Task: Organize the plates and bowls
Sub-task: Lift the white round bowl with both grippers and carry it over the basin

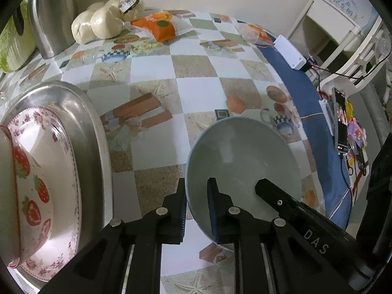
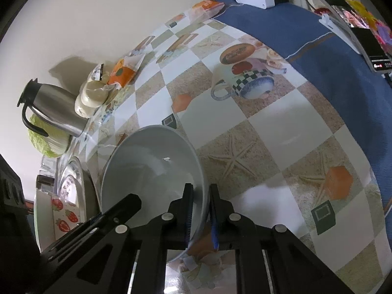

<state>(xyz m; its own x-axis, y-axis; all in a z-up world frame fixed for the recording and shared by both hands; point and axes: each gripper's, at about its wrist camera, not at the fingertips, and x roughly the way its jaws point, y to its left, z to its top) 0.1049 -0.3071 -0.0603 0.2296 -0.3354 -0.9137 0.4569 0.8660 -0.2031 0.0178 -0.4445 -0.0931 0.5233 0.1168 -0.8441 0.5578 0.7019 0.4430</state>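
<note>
A pale grey-green bowl (image 1: 245,161) is held over the checkered tablecloth by both grippers. My left gripper (image 1: 197,210) is shut on its left rim, one finger inside and one outside. My right gripper (image 2: 201,214) is shut on its right rim in the right wrist view, where the bowl (image 2: 152,164) fills the lower middle. To the left, a steel tray (image 1: 83,132) holds a floral plate (image 1: 61,147) with a strawberry-pattern bowl (image 1: 17,183) on it. The right gripper's finger (image 1: 281,198) shows inside the bowl in the left wrist view.
A steel thermos jug (image 1: 54,12) stands at the back left beside bagged buns (image 1: 103,22) and an orange packet (image 1: 159,27). A white box (image 1: 291,51) and a phone (image 1: 339,120) lie on the blue cloth (image 1: 306,93) at the right. A cabbage (image 2: 46,142) lies behind the jug.
</note>
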